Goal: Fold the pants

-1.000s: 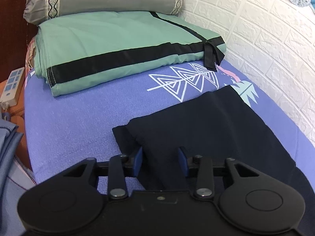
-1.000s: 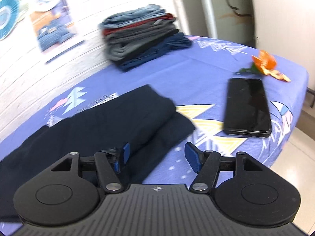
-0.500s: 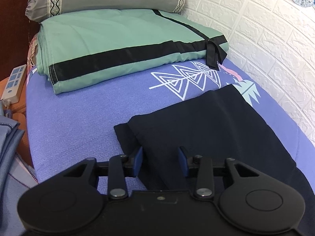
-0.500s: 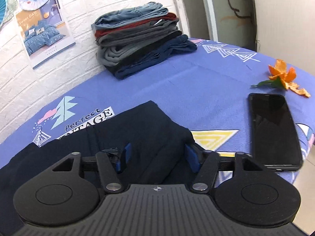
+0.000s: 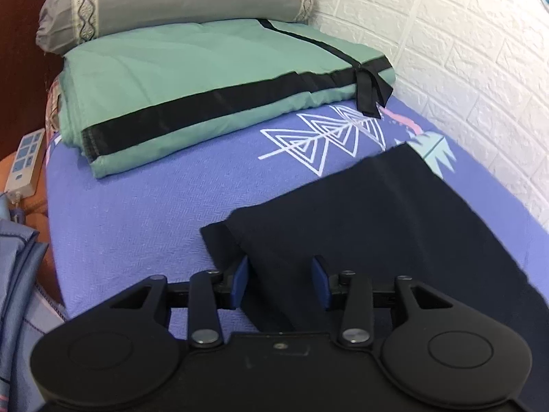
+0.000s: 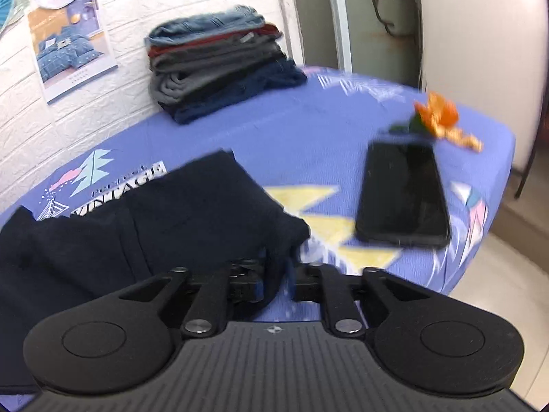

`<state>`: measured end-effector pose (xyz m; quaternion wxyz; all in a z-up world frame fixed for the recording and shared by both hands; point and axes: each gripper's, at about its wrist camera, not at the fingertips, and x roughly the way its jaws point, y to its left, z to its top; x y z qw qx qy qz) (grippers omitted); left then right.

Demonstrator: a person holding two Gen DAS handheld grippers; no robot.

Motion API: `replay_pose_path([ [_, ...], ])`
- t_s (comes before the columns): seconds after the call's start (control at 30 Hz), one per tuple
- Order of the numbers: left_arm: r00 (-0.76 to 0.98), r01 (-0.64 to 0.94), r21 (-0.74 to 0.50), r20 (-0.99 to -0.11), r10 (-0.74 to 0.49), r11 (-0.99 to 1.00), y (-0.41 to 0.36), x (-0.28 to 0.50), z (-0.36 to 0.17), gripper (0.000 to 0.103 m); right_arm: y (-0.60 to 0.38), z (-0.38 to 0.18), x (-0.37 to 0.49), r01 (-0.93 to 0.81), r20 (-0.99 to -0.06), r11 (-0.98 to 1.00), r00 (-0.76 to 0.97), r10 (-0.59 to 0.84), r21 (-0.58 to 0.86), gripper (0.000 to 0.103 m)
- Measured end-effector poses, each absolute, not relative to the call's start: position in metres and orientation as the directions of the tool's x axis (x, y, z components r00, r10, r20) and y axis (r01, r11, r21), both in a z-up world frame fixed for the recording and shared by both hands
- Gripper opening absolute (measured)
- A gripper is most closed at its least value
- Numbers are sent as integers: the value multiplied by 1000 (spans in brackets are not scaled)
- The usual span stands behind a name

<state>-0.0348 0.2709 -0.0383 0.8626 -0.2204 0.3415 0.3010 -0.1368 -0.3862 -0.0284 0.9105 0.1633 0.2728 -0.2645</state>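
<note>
On the purple bedsheet point(image 5: 130, 233) lie the dark pants point(image 5: 394, 226), already folded over lengthwise, one end by each tool.

Changes:
- Right gripper point(image 6: 276, 279): a second ago its jaws stood wide beside the near corner of the pants; now they sit close together with a bunched fold of cloth between them. They closed in, then eased out a little within the last half second. View blurred, so cannot tell whether the pads truly press the cloth.
- Left gripper point(image 5: 279, 281): jaws have just opened somewhat further. Pads stand apart on either side of the near edge of the pants, a gap showing; no pinch.
- Pants on the right side look more rumpled at the near corner than before; on the left side unchanged.

Reading: right end appears taken up or nearly so, left end not yet gripped. The next cross fold probably cannot start until both ends are secured.

Pants: navy-black, matte, soft, two layers offset at the left end so a lower edge peeks out.

Around: phone point(image 6: 405, 192) just right of the pants, orange peel point(image 6: 442, 120) beyond it, stack of folded clothes point(image 6: 219, 61) far against the wall. Green quilt point(image 5: 212, 86) and grey pillow point(image 5: 171, 0) far at the left end.
</note>
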Motion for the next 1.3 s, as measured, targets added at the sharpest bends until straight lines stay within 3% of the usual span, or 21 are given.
replay_pose_path([
  [0.07,587,-688,-192,-715,380,700,272,-46,-33,92,-382,-12,-140,582,-512,801,736,-444,142,57],
  [0.17,599,-699,-232,-706,378,676,273,-63,-27,99,-370,6,-134,546,-435,825,785,-441,149,63],
  [0.23,609,-693,-254,-707,359,675,276,-70,-25,103,-361,8,-125,485,-435,858,818,-377,169,68],
  [0.4,611,-686,-325,-743,273,651,288,-73,-38,103,-337,-6,-98,357,-495,905,844,-206,231,70],
  [0.57,652,-628,-333,-719,242,703,284,-66,-41,103,-303,-14,-83,221,-540,936,841,-40,274,72],
  [0.87,678,-590,-255,-672,299,766,275,-38,-51,103,-269,-22,-70,94,-567,933,813,130,348,72],
  [0.9,676,-592,-235,-666,316,771,273,-35,-52,91,-265,-23,-69,82,-573,934,807,143,348,72],
  [0.93,674,-589,-216,-663,326,779,271,-32,-52,31,-262,-25,-67,70,-581,933,799,159,352,70],
  [0.97,683,-571,-230,-665,301,788,271,-29,-51,10,-258,-27,-65,54,-592,932,785,182,358,67],
  [1.07,749,-506,-235,-596,288,830,257,-28,-30,9,-248,-35,-60,5,-646,941,728,230,340,54],
  [1.13,825,-410,-269,-517,228,872,240,-31,-7,9,-242,-39,-60,-20,-655,956,725,216,293,50],
  [1.3,928,-51,-361,-361,-89,931,180,-32,47,9,-244,-40,-60,-13,-642,954,737,212,299,48],
])
